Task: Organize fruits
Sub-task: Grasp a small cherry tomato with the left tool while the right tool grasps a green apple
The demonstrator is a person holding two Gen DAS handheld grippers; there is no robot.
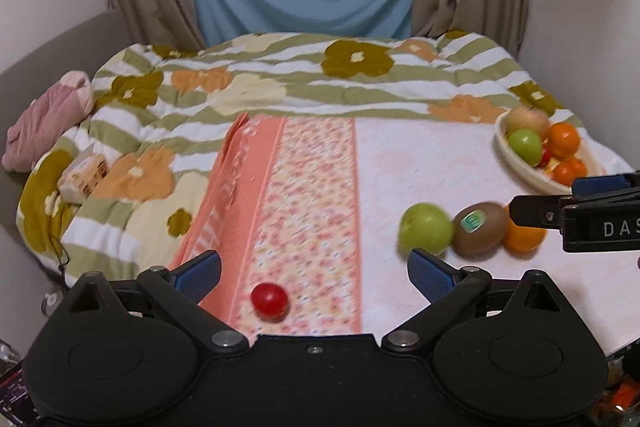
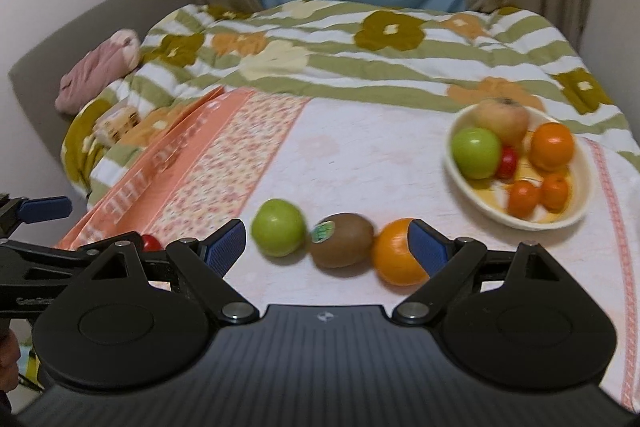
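Glossy red tomato (image 1: 269,300), fuzzy matt kiwi (image 2: 342,239), smooth cream bowl (image 2: 472,187), soft printed cloth (image 1: 312,187).

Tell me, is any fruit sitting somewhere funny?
Yes. The small red tomato lies alone on the cloth, apart from the green apple, kiwi and orange lined up together, and far from the bowl.

**Fruit on the worktop and in the bowl**

A green apple (image 2: 279,233), a stickered brown kiwi (image 2: 342,239) and an orange (image 2: 396,253) lay in a touching row on the pale cloth. A small red tomato (image 1: 269,300) sat apart on the floral strip. The cream bowl (image 2: 538,221) held a green apple, a peach-coloured fruit, oranges and a red tomato.
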